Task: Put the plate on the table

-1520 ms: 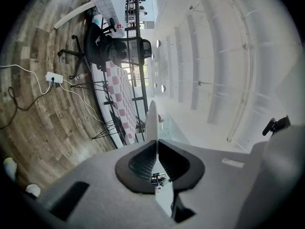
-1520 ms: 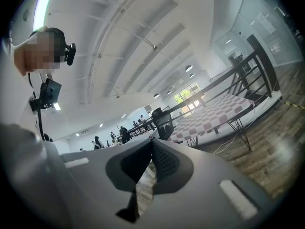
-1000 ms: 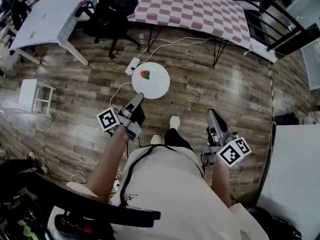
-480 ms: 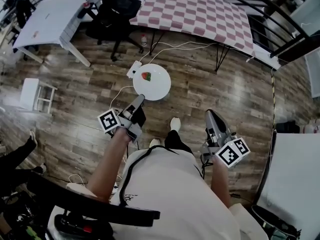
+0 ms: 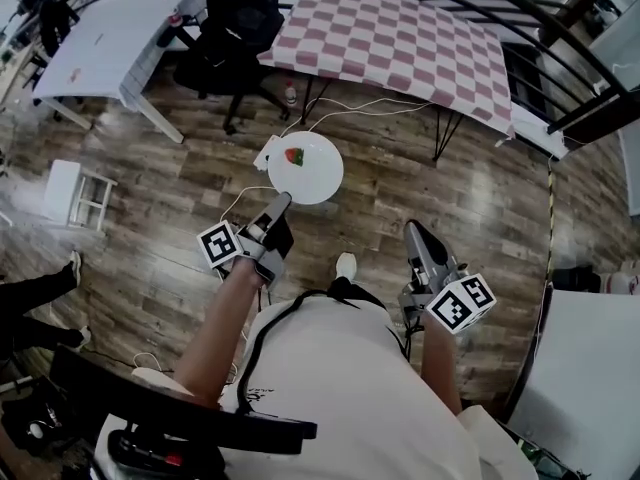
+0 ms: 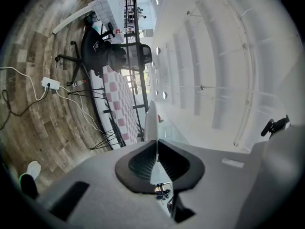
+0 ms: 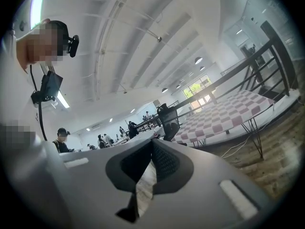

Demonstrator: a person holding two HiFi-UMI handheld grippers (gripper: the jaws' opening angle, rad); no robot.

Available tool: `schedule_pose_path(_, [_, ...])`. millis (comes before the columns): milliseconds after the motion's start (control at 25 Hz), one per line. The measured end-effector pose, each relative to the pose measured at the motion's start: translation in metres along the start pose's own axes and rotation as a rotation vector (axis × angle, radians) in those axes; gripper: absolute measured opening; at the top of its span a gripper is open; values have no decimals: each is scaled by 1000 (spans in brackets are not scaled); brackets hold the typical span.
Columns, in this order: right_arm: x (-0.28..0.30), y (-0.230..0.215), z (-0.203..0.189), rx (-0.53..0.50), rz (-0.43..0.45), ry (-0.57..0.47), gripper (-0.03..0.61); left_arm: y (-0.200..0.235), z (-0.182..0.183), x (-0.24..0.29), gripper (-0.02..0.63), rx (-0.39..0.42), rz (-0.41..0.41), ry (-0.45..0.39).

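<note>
A white plate with a small red and green piece of food on it hangs level above the wooden floor, short of the checkered table. My left gripper is shut on the plate's near rim. In the left gripper view the plate shows edge-on, clamped between the jaws of the left gripper. My right gripper hangs by the person's right side, shut and empty. In the right gripper view the right gripper has its jaws closed together, with the checkered table ahead.
A black office chair stands left of the checkered table, beside a white desk. A power strip and cables lie on the floor under the plate. A white stool is at left, black railings at right.
The person has stepped forward with the plate: the checkered table and the chair have come nearer in the head view. Both grippers keep their hold and pose.
</note>
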State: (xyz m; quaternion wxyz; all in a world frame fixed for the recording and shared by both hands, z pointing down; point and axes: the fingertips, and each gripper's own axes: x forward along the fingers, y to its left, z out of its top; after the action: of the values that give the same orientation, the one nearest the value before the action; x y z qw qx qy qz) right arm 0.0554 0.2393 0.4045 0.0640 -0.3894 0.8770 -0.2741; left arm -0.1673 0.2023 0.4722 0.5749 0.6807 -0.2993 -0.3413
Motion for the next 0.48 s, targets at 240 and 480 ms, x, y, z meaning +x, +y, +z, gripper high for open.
schedule_pose_path(240, [26, -29, 28, -2, 46, 19, 8, -5, 11, 42, 23, 12, -9, -32])
schedule_pose_path(480, [45, -63, 50, -17, 88, 47, 8, 1, 16, 80, 23, 18, 7, -63])
